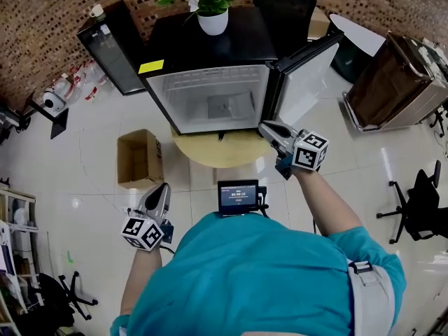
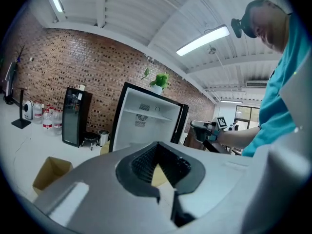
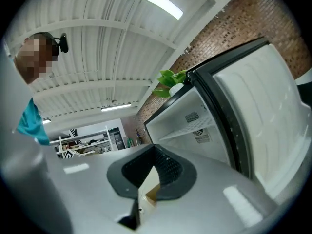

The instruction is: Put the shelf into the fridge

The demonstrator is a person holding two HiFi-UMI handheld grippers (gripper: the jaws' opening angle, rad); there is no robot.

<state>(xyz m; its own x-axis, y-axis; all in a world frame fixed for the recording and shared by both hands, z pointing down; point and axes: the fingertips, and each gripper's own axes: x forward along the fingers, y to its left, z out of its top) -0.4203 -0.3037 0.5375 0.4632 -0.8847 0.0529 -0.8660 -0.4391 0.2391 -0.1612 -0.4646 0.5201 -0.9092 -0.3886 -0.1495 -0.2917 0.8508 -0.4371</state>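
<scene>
The small fridge [image 1: 210,82] stands open on a round wooden table [image 1: 220,151], its door [image 1: 308,75] swung out to the right. A shelf [image 1: 229,106] lies level inside the white cavity; it also shows as a white shelf [image 2: 146,113] in the left gripper view and as the shelf [image 3: 187,131] in the right gripper view. My right gripper [image 1: 269,128] is shut and empty, just before the lower corner of the door. Low at the left, well away from the fridge, my left gripper [image 1: 161,191] is shut with nothing in it.
A cardboard box [image 1: 138,158] sits on the floor left of the table. A potted plant [image 1: 213,9] stands on the fridge top. A black glass-door cooler [image 1: 112,47] is at the back left, a brown crate [image 1: 395,82] at the right.
</scene>
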